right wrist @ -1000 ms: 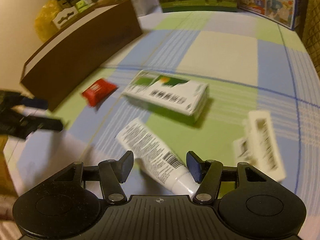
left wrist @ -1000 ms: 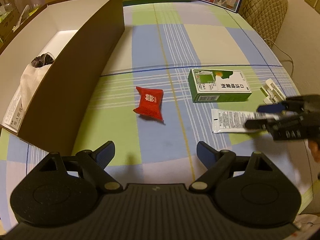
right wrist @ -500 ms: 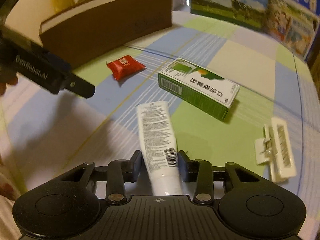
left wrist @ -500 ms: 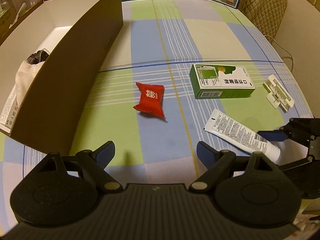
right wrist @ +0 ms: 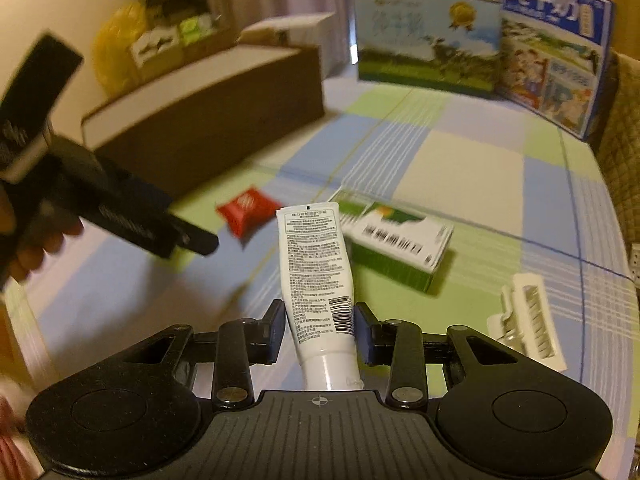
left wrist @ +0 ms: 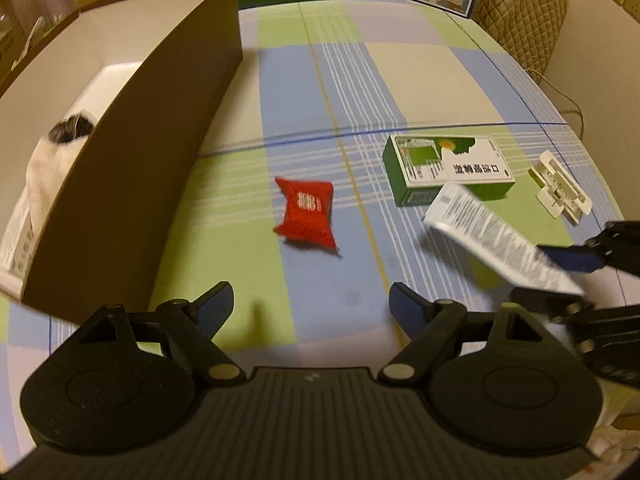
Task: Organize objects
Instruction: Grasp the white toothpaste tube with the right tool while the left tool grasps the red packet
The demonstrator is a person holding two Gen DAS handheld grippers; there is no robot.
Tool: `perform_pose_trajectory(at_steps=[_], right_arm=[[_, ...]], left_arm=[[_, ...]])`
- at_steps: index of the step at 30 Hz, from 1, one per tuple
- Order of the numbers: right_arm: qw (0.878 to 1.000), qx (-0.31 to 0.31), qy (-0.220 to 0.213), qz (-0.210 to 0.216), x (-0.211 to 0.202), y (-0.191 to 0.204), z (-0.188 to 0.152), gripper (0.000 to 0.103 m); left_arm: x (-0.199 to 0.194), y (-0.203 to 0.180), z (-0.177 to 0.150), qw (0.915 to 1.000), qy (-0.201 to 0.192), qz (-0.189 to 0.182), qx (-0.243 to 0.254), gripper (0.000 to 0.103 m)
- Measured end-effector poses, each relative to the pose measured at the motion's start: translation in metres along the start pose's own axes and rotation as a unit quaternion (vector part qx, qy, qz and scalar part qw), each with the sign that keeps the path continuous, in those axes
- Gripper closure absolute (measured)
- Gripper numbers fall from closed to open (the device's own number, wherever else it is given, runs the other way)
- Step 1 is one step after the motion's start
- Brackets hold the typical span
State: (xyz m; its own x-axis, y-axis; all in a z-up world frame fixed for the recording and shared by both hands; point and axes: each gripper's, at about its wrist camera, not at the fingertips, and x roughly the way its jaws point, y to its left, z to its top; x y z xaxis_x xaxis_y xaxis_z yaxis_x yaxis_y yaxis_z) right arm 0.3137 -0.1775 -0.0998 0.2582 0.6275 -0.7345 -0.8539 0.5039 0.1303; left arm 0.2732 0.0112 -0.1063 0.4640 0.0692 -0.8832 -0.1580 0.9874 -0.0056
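My right gripper (right wrist: pixel 319 328) is shut on a white tube (right wrist: pixel 316 256) near its cap end and holds it lifted off the checked tablecloth, tail pointing away. In the left wrist view the tube (left wrist: pixel 488 236) hangs at the right, above the cloth. My left gripper (left wrist: pixel 310 296) hovers above the cloth with its jaws closing and nothing between them. A red packet (left wrist: pixel 307 216) lies just ahead of it. A green and white carton (left wrist: pixel 448 168) lies flat to the right, behind the tube. An open brown box (left wrist: pixel 132 184) stands along the left.
A white plastic clip (left wrist: pixel 560 190) lies near the table's right edge. Inside the brown box are a white bag (left wrist: pixel 44 176) and other items. Printed milk cases (right wrist: pixel 428 40) stand at the table's far end, with a quilted chair (left wrist: pixel 520 12) behind them.
The right gripper shut on the white tube and lifted it off the cloth, turning its tail toward the carton. The left gripper's jaws narrowed a little; it stayed roughly in place.
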Motion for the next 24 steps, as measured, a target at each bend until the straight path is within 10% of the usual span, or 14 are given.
perform_pose_trajectory(at_steps=[24], right_arm=[[0.989, 0.112, -0.032, -0.091, -0.039, -0.047, 0.009, 0.069]], left_arm=[[0.063, -0.003, 0.057, 0.9977, 0.028, -0.008, 0.061, 0.078]])
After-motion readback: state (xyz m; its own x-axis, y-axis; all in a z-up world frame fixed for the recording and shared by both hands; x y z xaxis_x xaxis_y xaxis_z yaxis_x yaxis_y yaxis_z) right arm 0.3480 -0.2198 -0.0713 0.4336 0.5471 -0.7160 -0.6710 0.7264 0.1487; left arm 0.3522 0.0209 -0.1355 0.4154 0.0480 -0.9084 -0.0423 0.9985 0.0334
